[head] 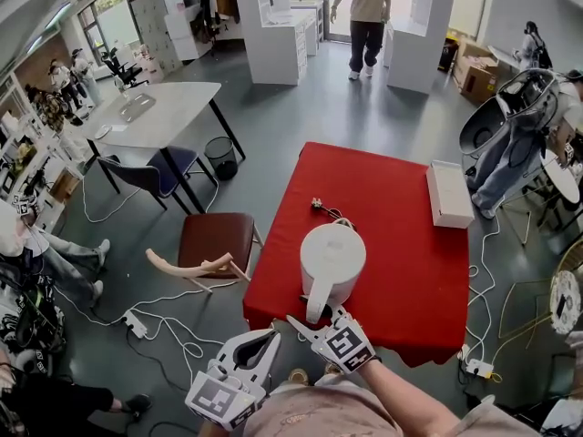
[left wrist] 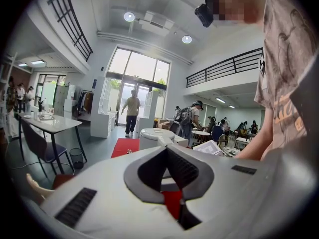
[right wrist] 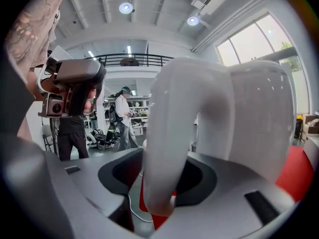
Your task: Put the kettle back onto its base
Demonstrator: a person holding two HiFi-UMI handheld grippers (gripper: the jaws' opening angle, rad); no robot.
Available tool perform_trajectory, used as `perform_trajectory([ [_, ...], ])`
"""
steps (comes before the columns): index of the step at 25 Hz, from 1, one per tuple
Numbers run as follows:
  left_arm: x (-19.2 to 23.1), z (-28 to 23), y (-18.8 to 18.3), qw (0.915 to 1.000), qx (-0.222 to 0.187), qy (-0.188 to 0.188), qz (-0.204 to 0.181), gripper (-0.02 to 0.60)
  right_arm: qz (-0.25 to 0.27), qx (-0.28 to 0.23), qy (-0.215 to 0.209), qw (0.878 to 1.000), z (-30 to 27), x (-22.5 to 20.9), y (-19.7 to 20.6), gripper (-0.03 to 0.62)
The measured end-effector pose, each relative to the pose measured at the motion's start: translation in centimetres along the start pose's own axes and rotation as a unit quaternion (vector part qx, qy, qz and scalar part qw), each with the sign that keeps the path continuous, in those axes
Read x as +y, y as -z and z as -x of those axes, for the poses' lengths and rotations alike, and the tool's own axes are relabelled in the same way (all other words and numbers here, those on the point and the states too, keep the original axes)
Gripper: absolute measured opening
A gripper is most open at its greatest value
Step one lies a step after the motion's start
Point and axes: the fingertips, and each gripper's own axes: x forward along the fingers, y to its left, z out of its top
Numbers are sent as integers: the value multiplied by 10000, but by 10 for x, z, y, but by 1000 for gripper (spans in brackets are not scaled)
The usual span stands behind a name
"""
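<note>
Red cloth covers the tabletop (head: 401,280), with grey floor and office furniture beyond it. Nearest the person, the left gripper (head: 271,335) hangs off the tabletop's near edge, its fingers pressed together at the tips with nothing between them. Just beside it, the right gripper (head: 321,320) reaches over the edge. Its fingers are spread on either side of the kettle handle (right wrist: 172,148), which stands between them with dark gaps to both pads, so they do not pinch it.

The white kettle (head: 333,255) stands upright near the tabletop's near edge, handle toward the person. Its base is hidden under the body, so I cannot tell whether it is fully seated.

The step in hand looks like letting go. To do it well, the fingers should open wide and even, then draw straight back along the handle's line without hooking it or tipping the kettle.

Behind the kettle lies a cord with its plug (head: 321,206), and a white box (head: 448,194) sits at the far right edge.
</note>
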Motion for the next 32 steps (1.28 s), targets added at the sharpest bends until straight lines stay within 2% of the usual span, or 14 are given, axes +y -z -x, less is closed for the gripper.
perform_trajectory([
  [1, -1, 0, 0, 10000, -1, 2, -5, -3, 3, 71, -14, 10000, 0, 2, 2, 258],
  [2, -1, 0, 0, 10000, -14, 17, -10, -3, -14, 123, -17, 9999, 0, 3, 4, 287],
  [8, -4, 1, -2, 10000, -18, 32, -46, -3, -144, 163, 79, 9997, 3, 0, 5, 285],
  [12, -9, 4, 4, 9996, 164, 184, 129, -3, -136, 160, 183, 9996, 8, -2, 2, 285],
  [17, -11, -3, 3, 9996, -44, 289, -45, -3, -243, 154, 478, 9984, 26, -13, 3, 285],
  [22, -29, -13, 6, 9968, 226, 763, 96, -3, -306, 257, 876, 9954, 58, -22, 8, 285],
  [25, -35, -21, 2, 9951, 58, 989, 31, -3, -373, 232, 1208, 9917, 86, -29, 9, 285],
  [28, -43, -26, 0, 9927, 83, 1205, 29, -3, -439, 89, 1474, 9881, 107, -33, 3, 284],
  [30, -46, -28, -1, 9914, 63, 1308, 5, -3, -465, -4, 1561, 9866, 116, -33, -2, 239],
  [32, -48, -29, -1, 9904, -17, 1383, -40, -3, -489, -112, 1656, 9849, 122, -32, -7, 233],
])
